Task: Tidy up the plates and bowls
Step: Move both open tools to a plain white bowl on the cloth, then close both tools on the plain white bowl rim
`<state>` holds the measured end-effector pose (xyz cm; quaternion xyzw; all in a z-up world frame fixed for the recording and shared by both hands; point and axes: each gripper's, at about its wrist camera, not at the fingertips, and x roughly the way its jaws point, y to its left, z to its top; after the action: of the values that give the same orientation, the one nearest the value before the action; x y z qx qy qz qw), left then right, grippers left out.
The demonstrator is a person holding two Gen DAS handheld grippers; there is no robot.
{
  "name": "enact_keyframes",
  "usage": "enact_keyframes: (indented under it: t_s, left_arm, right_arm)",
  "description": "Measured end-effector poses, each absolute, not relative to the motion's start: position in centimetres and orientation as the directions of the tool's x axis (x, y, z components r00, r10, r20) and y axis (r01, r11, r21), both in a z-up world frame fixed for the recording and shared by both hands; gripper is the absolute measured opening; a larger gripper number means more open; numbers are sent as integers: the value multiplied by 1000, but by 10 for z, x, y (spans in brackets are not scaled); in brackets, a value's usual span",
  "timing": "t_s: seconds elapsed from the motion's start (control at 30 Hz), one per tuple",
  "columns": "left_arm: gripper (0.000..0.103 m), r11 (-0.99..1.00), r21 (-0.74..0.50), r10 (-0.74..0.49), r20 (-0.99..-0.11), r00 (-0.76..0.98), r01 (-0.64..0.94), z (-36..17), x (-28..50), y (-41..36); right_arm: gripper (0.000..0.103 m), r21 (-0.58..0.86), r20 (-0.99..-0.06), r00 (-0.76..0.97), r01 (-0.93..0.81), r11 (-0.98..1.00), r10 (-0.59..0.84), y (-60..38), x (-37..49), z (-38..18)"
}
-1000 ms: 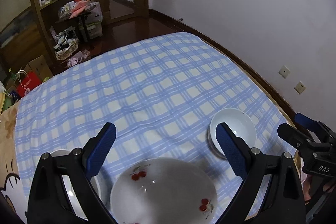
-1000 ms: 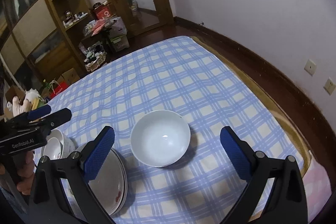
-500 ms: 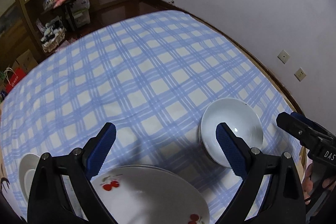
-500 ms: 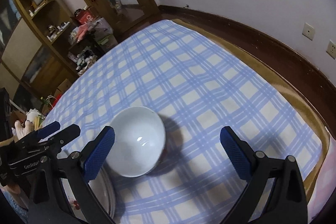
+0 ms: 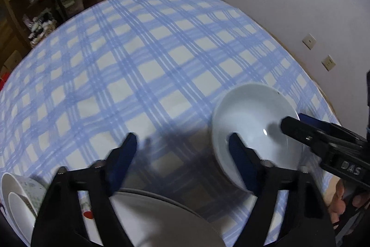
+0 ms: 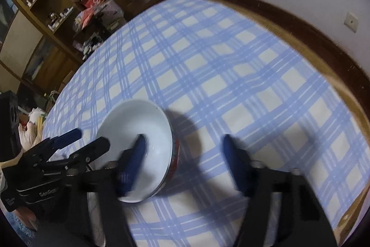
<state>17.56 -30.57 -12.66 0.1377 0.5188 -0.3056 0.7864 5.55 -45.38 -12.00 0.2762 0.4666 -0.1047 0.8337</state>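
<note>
Closing both sets of jaws at once over one white bowl [image 6: 138, 145] is where your trouble could start. Your right gripper [image 6: 182, 154] straddles the bowl's right-hand wall, one blue finger [image 6: 133, 163] inside the basin and the other out over the checked cloth [image 6: 208, 61]; the jaws are narrowing, yet no pad looks pressed on the rim, so nothing is held. Your left gripper [image 5: 182, 152] is narrowing too, with its right finger [image 5: 240, 159] over the bowl's near-left rim and its left finger over bare cloth, gripping nothing.

The bowl itself sits upright on the cloth, toward the near right side of the bed-like surface, just beside a large plate [image 5: 161, 219] with red cherry marks (only part of it shows beneath the left gripper). Two small nested bowls [image 5: 18, 196] lie tilted at the far left.

Judging from this: if either pad bites only the lip of a glazed, sloping wall, the bowl may tip or squirt free. If both grippers pull on opposite walls unevenly, it could twist and knock the plate's edge. The soft cloth gives under pressure, so pushing down may tilt the bowl before the pinch is firm. The frames are blurred, so contact is hard to confirm.
</note>
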Motion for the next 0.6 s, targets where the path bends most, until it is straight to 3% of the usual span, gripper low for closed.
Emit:
enact_keyframes:
  t_s: [0.1, 0.17, 0.27, 0.43, 0.6]
  left_arm:
    - [37, 772, -152, -350, -912, 213, 617, -137, 177, -309]
    - [34, 771, -182, -366, -911, 189, 611, -139, 177, -311]
    - [33, 775, -163, -360, -908, 215, 610, -138, 174, -316]
    - [17, 762, -173, -366, -910, 194, 624, -137, 172, -322]
    - [16, 755, -205, -367, -919, 142, 623, -141, 168, -326]
  right_arm:
    - [31, 365, -839, 535, 418, 832, 99, -451, 58, -124]
    - [23, 367, -837, 537, 406, 837, 106, -449, 60, -125]
    - [21, 347, -845, 528, 419, 839, 86, -447, 62, -126]
    - [21, 391, -835, 538, 436, 810, 114, -452, 60, -129]
    - [19, 484, -814, 547, 454, 748, 195, -454, 54, -142]
